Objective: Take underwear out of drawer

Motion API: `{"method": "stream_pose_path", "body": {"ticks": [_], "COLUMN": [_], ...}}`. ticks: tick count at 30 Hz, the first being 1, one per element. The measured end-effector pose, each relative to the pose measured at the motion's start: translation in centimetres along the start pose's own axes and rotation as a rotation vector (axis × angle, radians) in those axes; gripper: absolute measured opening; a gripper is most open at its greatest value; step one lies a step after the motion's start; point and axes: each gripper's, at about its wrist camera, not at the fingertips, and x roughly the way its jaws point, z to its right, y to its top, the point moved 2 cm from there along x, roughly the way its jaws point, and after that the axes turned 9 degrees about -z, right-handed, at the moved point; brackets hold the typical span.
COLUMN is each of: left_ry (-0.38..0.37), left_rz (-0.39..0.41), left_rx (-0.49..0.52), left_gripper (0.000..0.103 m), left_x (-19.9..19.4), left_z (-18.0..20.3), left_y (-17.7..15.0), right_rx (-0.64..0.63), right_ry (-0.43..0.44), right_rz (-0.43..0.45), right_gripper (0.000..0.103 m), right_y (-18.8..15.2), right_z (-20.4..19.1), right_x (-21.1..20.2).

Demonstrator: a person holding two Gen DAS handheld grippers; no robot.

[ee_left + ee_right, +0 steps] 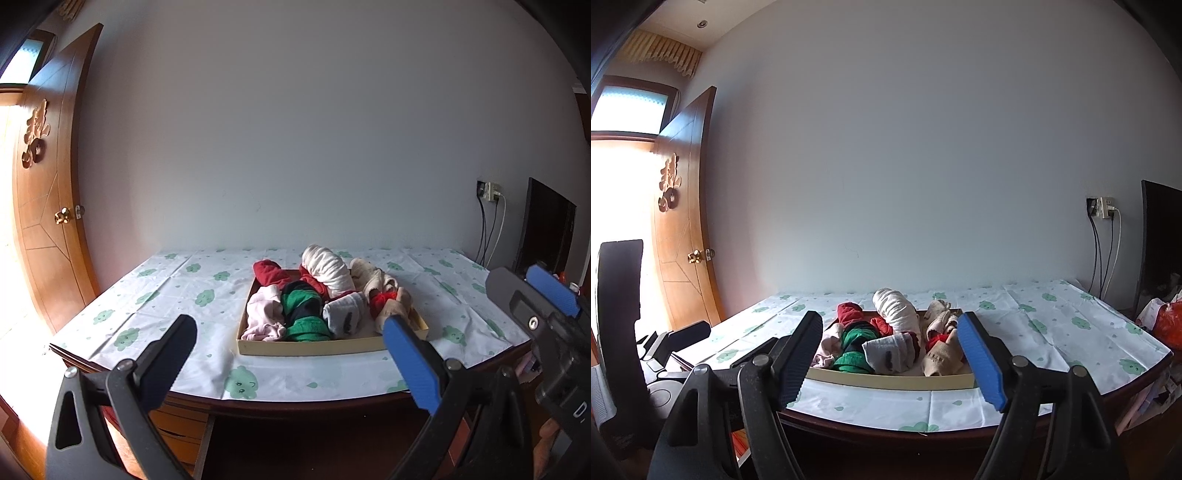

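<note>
A shallow beige drawer tray [314, 348] [886, 381] sits on the table, full of rolled garments: pink [264, 314], green and black [304, 314] [855, 345], grey [345, 314] [890, 350], red [269, 273], cream [328, 269] [897, 310] and tan [384, 291] [940, 360]. My left gripper [291, 354] is open and empty, held in front of the table's near edge. My right gripper [892, 356] is open and empty, also short of the tray; it shows at the right of the left wrist view [546, 291].
The table [155, 295] has a white cloth with green cloud prints. A wooden door [48, 192] stands open at the left. A dark monitor [546, 229], a wall socket with cables [489, 192] and an orange bag [1169, 325] are at the right.
</note>
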Motion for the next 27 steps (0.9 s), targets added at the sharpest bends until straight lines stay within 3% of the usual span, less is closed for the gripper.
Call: {"method": "stream_pose_path", "body": {"ticks": [27], "left_ry": [0.023], "left_rz": [0.0], "left_rx": [0.005], "left_gripper": [0.102], "left_x": [-0.32], "left_z": [0.22], "left_y": [0.2], "right_rx": [0.015], "right_ry": [-0.01], "right_rz": [0.004], "right_gripper": [0.078], "right_y": [-0.23], "right_z": [0.59], "right_x": [-0.4]}}
